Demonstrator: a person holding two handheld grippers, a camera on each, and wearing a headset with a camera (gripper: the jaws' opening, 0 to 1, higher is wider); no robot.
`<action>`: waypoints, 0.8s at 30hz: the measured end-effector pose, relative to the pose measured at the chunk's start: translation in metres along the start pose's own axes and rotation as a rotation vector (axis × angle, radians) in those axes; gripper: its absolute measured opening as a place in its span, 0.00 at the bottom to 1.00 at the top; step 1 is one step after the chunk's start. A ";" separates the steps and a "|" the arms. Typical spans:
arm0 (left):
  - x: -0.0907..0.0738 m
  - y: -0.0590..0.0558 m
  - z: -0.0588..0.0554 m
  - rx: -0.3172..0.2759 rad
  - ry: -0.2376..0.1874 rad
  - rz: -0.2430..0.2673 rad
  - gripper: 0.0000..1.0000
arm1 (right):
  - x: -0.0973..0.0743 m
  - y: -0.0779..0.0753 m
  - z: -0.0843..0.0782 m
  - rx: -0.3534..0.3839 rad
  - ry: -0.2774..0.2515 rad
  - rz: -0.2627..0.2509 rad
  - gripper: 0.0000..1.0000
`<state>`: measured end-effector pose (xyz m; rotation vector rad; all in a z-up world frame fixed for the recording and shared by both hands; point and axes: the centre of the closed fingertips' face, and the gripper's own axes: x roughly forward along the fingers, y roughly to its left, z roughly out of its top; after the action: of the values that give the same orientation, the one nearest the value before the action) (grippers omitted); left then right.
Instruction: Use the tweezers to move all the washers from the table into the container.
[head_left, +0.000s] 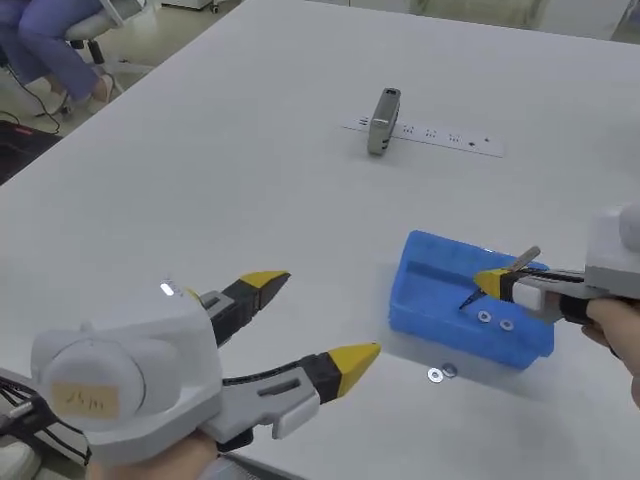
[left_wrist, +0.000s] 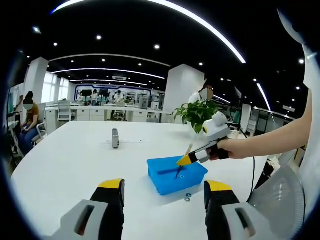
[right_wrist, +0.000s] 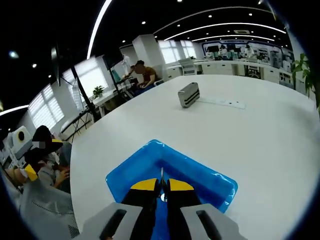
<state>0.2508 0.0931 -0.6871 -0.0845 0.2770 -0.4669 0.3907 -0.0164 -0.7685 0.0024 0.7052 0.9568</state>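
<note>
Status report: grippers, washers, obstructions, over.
Left gripper open, empty. Right gripper shut on tweezers, above container. Two washers inside, two loose washers on table. Nothing in the way.

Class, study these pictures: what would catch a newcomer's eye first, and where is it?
The bright blue container on the white table stands out, with the right tool holding tweezers over it. At lower left the left tool gapes open, yellow-tipped. Two washers lie on the table beside the container.

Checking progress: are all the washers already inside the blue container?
No, in the head view washers lie on the table just outside the blue container.
</note>
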 end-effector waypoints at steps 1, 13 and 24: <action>0.000 0.000 0.000 0.000 0.000 0.000 0.65 | 0.002 0.002 -0.002 -0.012 0.014 0.000 0.03; 0.000 0.002 -0.001 0.001 0.001 0.003 0.65 | -0.010 0.013 0.007 -0.079 -0.025 0.004 0.04; 0.000 0.000 -0.002 0.007 0.008 -0.009 0.65 | -0.044 0.079 0.008 -0.147 -0.055 0.189 0.03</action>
<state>0.2505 0.0934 -0.6895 -0.0773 0.2827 -0.4776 0.3199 0.0000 -0.7148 -0.0348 0.5896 1.1841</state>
